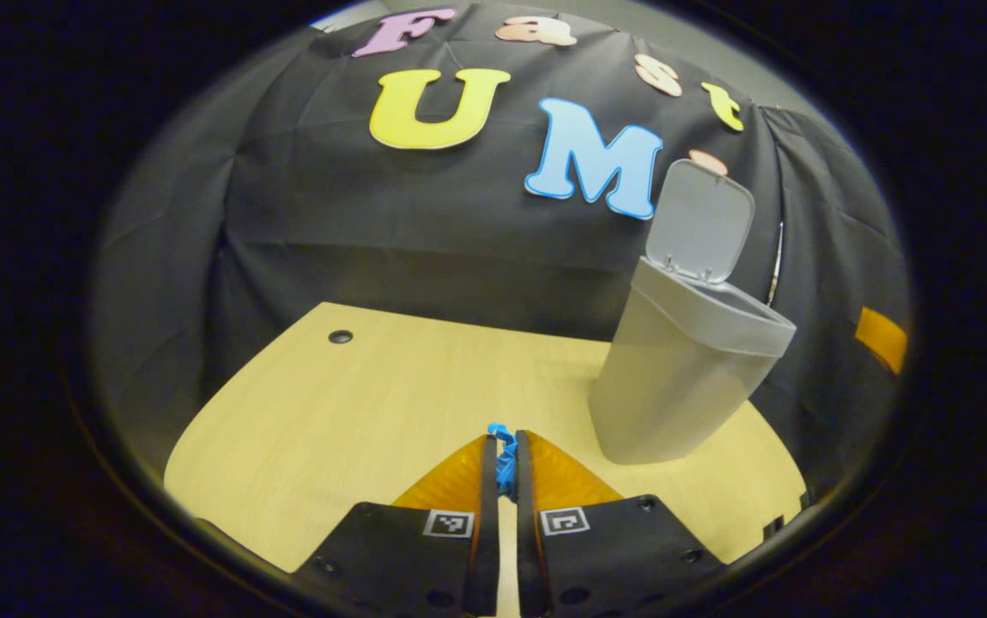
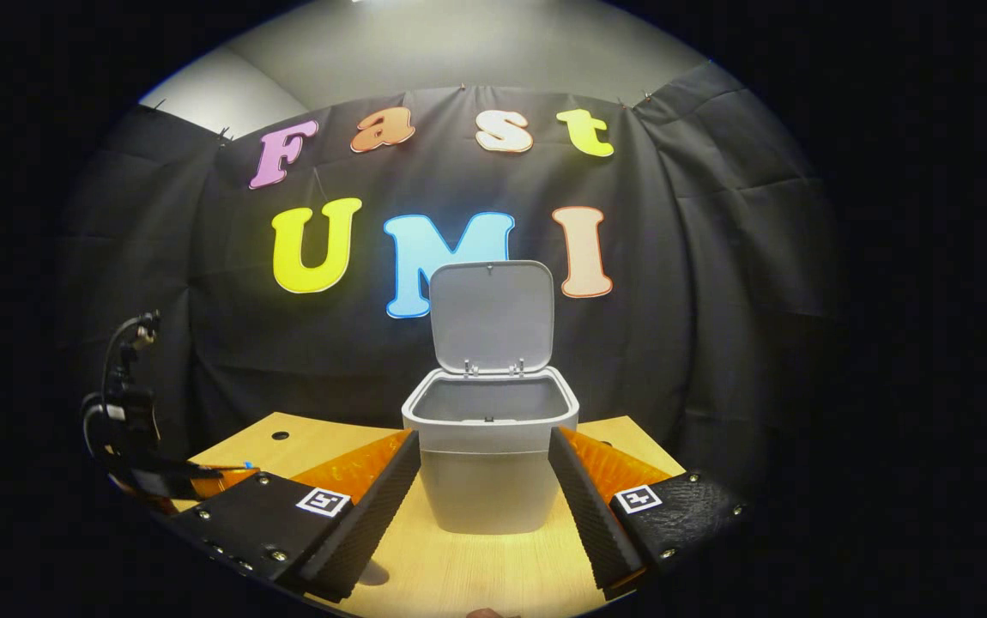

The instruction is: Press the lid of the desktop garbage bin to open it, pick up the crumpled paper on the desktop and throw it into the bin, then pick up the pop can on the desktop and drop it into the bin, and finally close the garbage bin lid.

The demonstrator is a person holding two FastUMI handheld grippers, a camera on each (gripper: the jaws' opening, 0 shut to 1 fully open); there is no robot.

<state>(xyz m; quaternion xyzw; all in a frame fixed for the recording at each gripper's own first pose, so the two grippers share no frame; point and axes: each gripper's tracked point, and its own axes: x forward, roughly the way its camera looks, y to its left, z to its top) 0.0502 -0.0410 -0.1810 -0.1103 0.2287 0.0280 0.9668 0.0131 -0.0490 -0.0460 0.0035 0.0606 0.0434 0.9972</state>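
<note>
The grey desktop bin [image 1: 682, 378] stands on the wooden table [image 1: 356, 403], its lid [image 1: 704, 219] swung upright. In the left gripper view, my left gripper [image 1: 502, 442] is shut low over the table, to the left of the bin, with only a small blue strip between the fingertips. The right gripper view faces the bin [image 2: 489, 468] head on, showing the raised lid [image 2: 491, 313] and as much of the inside as shows bare. My right gripper [image 2: 483, 436] is open in front of the bin, one finger at each side, holding nothing. The left gripper [image 2: 236, 470] sits at far left.
A small round hole [image 1: 340, 336] marks the table's far left corner, also seen as a hole [image 2: 280, 435] in the right gripper view. The black cloth wall hangs close behind the bin. A black cable [image 2: 116, 369] rises from the left gripper.
</note>
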